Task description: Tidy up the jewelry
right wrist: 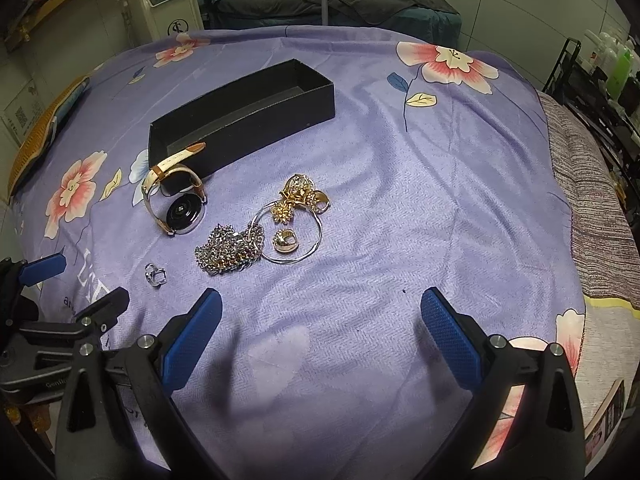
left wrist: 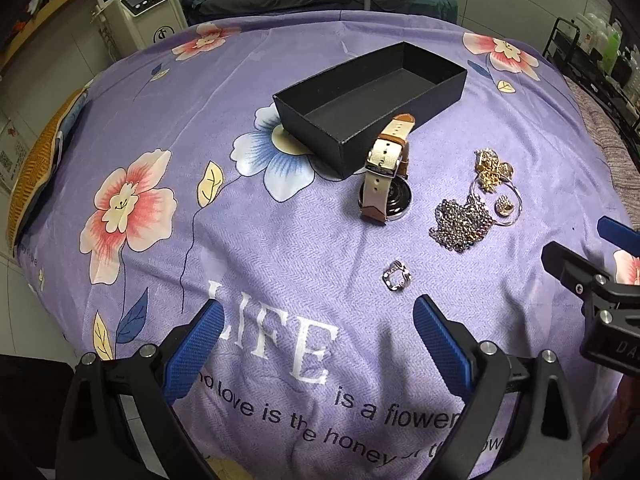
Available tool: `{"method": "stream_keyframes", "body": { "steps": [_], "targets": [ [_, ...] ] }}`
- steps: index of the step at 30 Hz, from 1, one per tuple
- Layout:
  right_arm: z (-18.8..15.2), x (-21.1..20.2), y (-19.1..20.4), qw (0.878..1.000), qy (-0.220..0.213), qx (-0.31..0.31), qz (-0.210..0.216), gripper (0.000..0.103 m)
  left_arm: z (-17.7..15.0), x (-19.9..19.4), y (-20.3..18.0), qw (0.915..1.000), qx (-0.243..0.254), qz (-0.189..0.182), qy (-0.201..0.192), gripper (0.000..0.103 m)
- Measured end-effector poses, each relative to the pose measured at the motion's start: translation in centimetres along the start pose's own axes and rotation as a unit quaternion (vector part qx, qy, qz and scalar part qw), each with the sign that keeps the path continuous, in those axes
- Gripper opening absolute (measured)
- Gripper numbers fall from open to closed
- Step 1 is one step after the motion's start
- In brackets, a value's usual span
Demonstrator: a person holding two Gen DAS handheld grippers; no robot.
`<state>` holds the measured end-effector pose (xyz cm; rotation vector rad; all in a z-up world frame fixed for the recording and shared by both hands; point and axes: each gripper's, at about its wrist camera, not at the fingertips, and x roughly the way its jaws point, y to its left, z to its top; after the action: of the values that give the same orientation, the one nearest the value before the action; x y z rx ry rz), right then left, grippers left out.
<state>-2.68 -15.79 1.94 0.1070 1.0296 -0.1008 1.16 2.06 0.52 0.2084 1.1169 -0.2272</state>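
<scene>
Both pairs of blue fingers stood wide apart over the purple floral bedspread (right wrist: pixel 400 168), nothing between them: the left gripper (left wrist: pixel 316 320) just short of a small silver ring (left wrist: pixel 396 276), the right gripper (right wrist: pixel 320 312) near a silver chain (right wrist: pixel 228 250), a bangle (right wrist: pixel 316 236) and gold pieces (right wrist: pixel 298 194). A wristwatch (left wrist: pixel 384 184) leaned against the empty black box (left wrist: pixel 308 120).
</scene>
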Motion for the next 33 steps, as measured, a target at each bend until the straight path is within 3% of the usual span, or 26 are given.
{"method": "stream_keyframes", "body": {
  "steps": [2,7,11,16,21,28,33],
  "targets": [
    [0.0,0.0,0.0,1.0,-0.007,-0.012,0.013,0.098,0.4,-0.1,0.7,0.9998,-0.012,-0.015,0.0,0.082],
    [0.0,0.2,0.5,0.997,-0.018,-0.069,0.015,0.097,1.5,0.6,1.5,0.9993,-0.022,-0.029,0.009,0.081],
    [0.1,0.9,1.3,0.993,-0.013,-0.116,0.019,0.083,2.3,1.0,0.7,0.9988,-0.007,-0.048,0.002,0.08],
    [0.3,2.7,1.5,0.99,0.004,-0.139,0.01,0.073,3.1,2.0,-0.4,0.9968,0.01,-0.08,0.0,0.056],
    [0.5,4.0,1.3,0.99,0.013,-0.141,0.017,0.073,3.8,3.4,-0.9,0.9966,0.018,-0.08,0.0,0.047],
    [1.2,5.9,1.6,0.989,-0.001,-0.147,0.03,0.072,4.6,5.0,-1.5,0.9959,0.023,-0.087,0.005,0.017],
    [2.0,6.5,1.8,0.988,-0.013,-0.149,0.037,0.066,5.0,5.4,-2.2,0.9958,0.027,-0.088,0.001,0.008]
  ]
}}
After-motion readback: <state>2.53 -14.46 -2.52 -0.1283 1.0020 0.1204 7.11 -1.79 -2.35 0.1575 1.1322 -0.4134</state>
